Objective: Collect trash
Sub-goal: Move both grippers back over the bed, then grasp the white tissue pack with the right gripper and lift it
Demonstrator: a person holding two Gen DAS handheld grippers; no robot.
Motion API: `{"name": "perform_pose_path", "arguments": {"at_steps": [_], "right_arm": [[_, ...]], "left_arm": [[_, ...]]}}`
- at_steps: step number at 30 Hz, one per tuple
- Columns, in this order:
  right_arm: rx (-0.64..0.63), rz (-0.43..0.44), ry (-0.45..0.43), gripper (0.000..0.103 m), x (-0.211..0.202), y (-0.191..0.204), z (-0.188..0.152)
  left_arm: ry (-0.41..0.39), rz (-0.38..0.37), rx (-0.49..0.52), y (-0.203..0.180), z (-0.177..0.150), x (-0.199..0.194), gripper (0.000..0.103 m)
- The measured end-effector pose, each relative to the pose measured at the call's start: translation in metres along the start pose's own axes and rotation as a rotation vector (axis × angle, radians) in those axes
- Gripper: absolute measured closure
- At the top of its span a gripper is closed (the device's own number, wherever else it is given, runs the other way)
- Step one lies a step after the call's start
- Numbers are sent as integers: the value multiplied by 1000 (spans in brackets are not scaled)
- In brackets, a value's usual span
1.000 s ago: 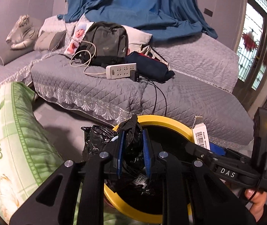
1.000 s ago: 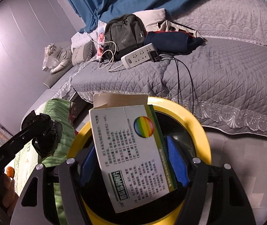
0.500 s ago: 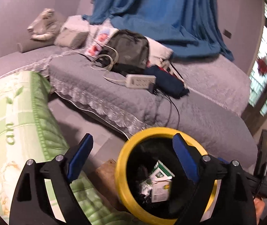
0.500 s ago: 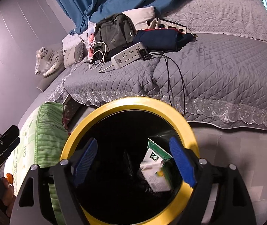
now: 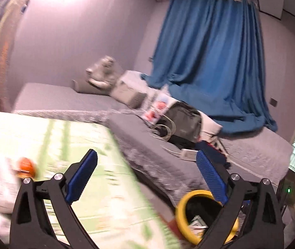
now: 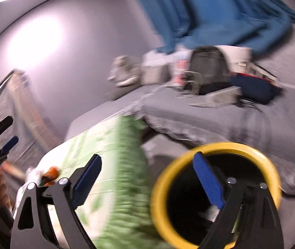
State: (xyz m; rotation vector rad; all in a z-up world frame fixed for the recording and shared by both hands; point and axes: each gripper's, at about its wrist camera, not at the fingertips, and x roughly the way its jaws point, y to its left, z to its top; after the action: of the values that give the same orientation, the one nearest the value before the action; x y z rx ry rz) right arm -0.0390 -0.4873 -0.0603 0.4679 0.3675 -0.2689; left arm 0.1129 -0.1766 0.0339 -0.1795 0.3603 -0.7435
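Trash lay in one round bin (image 5: 182, 209) with a glossy yellow rim: a single green-and-white carton (image 5: 197, 222) showed inside it, on the floor beside the grey quilted bed (image 5: 151, 153). One small orange item (image 5: 25, 165) sat on one green-and-white padded quilt (image 5: 89, 145). Two grippers appeared, each with two ribbed blue pads: the left gripper (image 5: 145, 173) and the right gripper (image 6: 147, 176) had just been opening, both wide with nothing between them.
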Motion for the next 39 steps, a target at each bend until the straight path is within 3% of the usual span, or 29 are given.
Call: {"name": "perform_pose_path", "arguments": {"at_steps": [4, 7, 11, 14, 19, 21, 25, 29, 35, 38, 39], "right_arm": [[-92, 210, 104, 15, 29, 76, 4], [-171, 349, 185, 15, 51, 136, -3], [-269, 533, 320, 15, 84, 222, -19], [-343, 639, 445, 15, 117, 292, -24], [-373, 743, 691, 15, 176, 384, -20], [-386, 730, 816, 15, 208, 420, -21], [-383, 619, 942, 15, 252, 459, -31], [-423, 563, 986, 16, 266, 472, -47], [-453, 513, 1046, 27, 281, 469, -76], [-473, 482, 1046, 36, 287, 471, -87], [-481, 471, 1043, 45, 288, 472, -90]], "left_arm": [[-54, 131, -34, 67, 6, -58, 11], [-129, 332, -62, 122, -7, -111, 11], [-166, 546, -97, 169, -33, -159, 11], [-140, 635, -147, 198, -54, -179, 11], [-118, 670, -229, 232, -70, -200, 11], [-125, 668, -246, 241, -71, -207, 11], [-136, 667, -251, 248, -77, -210, 11], [-111, 660, -262, 251, -85, -204, 11], [-99, 665, -297, 261, -87, -202, 11], [-94, 663, -293, 261, -88, -200, 11], [-91, 664, -291, 260, -88, -200, 11]]}}
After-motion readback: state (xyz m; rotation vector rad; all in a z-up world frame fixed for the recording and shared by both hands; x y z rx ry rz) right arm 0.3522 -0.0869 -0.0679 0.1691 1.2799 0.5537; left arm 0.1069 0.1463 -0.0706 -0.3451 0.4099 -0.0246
